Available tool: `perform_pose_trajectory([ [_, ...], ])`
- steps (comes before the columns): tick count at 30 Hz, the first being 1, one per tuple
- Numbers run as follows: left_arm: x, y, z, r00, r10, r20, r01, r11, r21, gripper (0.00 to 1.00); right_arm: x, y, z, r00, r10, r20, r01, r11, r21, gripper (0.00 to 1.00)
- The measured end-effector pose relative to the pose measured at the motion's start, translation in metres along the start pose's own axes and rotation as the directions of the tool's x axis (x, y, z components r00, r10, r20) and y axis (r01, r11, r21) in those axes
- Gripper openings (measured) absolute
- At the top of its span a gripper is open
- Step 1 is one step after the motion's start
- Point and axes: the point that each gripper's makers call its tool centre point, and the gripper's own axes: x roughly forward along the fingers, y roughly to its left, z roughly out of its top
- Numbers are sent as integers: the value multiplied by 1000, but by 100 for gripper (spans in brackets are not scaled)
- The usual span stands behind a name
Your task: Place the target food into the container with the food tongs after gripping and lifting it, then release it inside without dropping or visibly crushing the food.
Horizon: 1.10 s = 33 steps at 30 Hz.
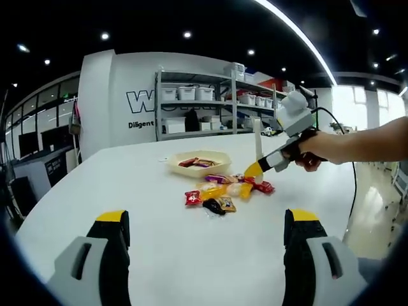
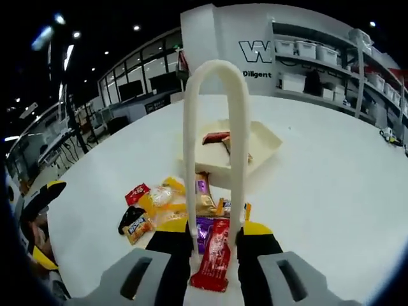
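Note:
A pile of wrapped snacks (image 1: 223, 191) (image 2: 166, 204) lies mid-table in front of a shallow pale yellow tray (image 1: 197, 172) (image 2: 264, 143) that holds a few packets. My right gripper (image 1: 255, 169) (image 2: 213, 229), held by a hand, is shut on white food tongs (image 1: 258, 143) (image 2: 217, 70). Their bent end points away from the jaws, over the pile's right side. A red packet (image 2: 213, 255) (image 1: 263, 187) lies just under the jaws; whether the tongs touch it I cannot tell. My left gripper (image 1: 207, 217) (image 2: 44, 223) stands open and holds nothing, nearer the table's edge.
The round white table (image 1: 159, 255) (image 2: 331, 191) has free room around the pile. Metal shelves with white bins (image 1: 210, 105) (image 2: 319, 64) stand beyond its far edge. A black cable (image 1: 352, 185) hangs from the right gripper.

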Motion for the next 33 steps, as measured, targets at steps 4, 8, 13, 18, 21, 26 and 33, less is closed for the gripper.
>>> perform_pose_trajectory([
  [4,-2,-1,2,1000,-7,6,7,1000,3,99,2,-4,4,999,-44,4,44,999,-7,23],
  [8,-8,2,7,1000,2,25,-2,1000,1,99,4,-6,2,998,-67,-4,67,998,13,25],
  [13,-13,4,3,1000,8,21,-8,1000,5,99,0,-11,2,987,-157,26,157,988,-4,25],
  [18,-14,2,0,1000,4,12,-4,1000,0,99,3,-15,-6,985,-172,15,171,985,35,26],
  [21,-13,3,1,1000,8,18,-8,1000,6,99,8,-17,-12,985,-171,5,171,984,39,25],
  [26,-4,5,-7,1000,3,-7,-3,1000,-2,99,3,-13,-12,986,-166,18,167,986,-16,23],
  [33,-2,5,-10,1000,3,-17,-3,1000,-6,99,-10,-15,-18,990,-131,46,129,991,32,23],
])
